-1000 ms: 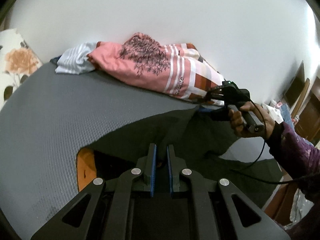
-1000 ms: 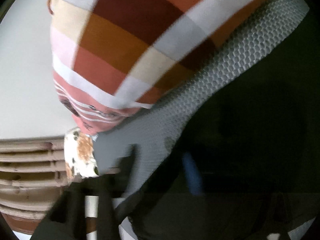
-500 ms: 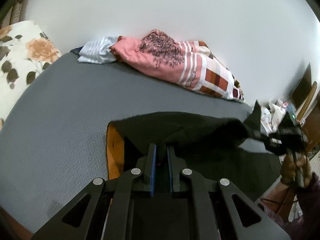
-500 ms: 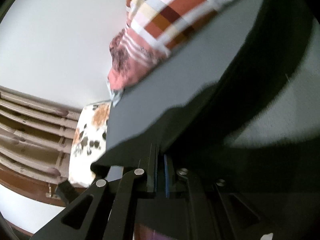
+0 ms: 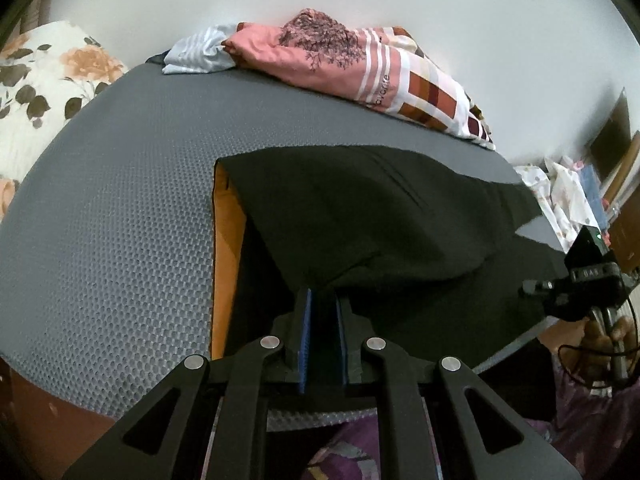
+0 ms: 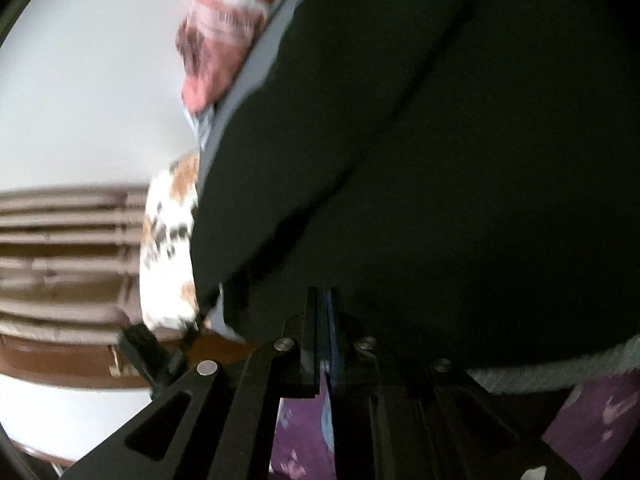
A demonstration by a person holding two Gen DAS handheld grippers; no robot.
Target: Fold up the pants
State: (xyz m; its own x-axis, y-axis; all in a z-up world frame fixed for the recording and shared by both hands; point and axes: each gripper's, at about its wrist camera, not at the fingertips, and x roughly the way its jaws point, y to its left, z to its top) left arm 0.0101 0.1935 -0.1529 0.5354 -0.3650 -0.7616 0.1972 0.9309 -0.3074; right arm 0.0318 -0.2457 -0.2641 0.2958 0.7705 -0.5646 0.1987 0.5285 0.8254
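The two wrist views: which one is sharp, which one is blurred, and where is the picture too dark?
Left wrist view: sharp, with fisheye bending on the grey honeycomb mattress. Right wrist view: motion-blurred on the floral pillow and striped pink blanket; the black pants are a dark mass almost without detail.

One pair of dark pants [image 5: 360, 216] is lying on one grey bed [image 5: 120, 184], with two grippers, left [image 5: 321, 300] and right [image 5: 576, 292], one floral pillow [image 5: 44, 80] and one pink blanket [image 5: 360, 68] showing.
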